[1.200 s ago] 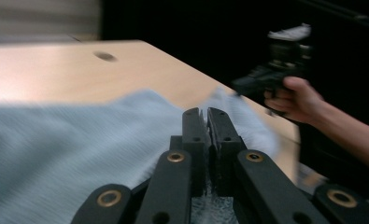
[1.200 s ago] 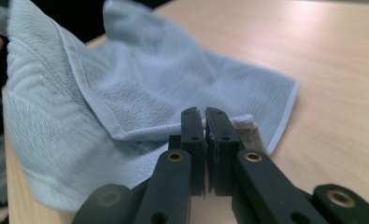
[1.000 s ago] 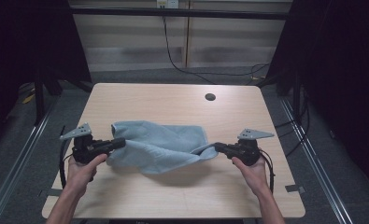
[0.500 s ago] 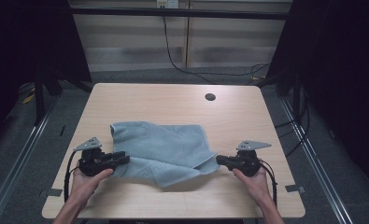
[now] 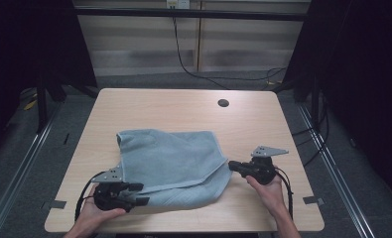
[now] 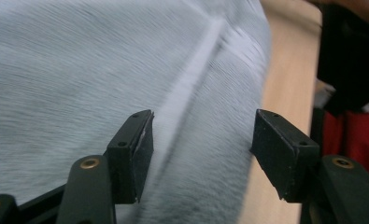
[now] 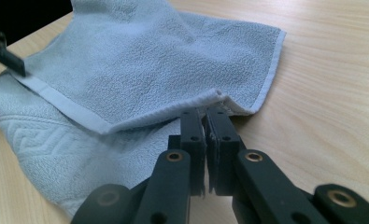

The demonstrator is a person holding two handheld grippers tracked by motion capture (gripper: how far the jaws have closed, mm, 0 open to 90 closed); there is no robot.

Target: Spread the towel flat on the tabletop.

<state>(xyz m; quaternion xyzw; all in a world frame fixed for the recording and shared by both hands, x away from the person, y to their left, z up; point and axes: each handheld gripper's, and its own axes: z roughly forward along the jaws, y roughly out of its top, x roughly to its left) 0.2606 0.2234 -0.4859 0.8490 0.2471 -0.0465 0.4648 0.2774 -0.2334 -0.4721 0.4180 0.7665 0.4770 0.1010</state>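
Each hand carries one black two-jaw tool. The left tool (image 5: pixel 136 194) and the right tool (image 5: pixel 231 166) each bear a flat grey three-cornered plate on top, with small holes near the corners. A black cable trails from the rear of each tool body. The jaws are flat rectangular black blocks fixed with small dark screws; brass-coloured pivot bushings sit in the black linkage arms. Both forearms are bare, without sleeves.

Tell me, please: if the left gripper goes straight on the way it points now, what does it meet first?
Most likely the grey towel. The left gripper has just been opening its jaws, and the towel's hemmed edge lies directly ahead between them, not pressed by the pads. Depth is unclear, but nothing else appears in between.
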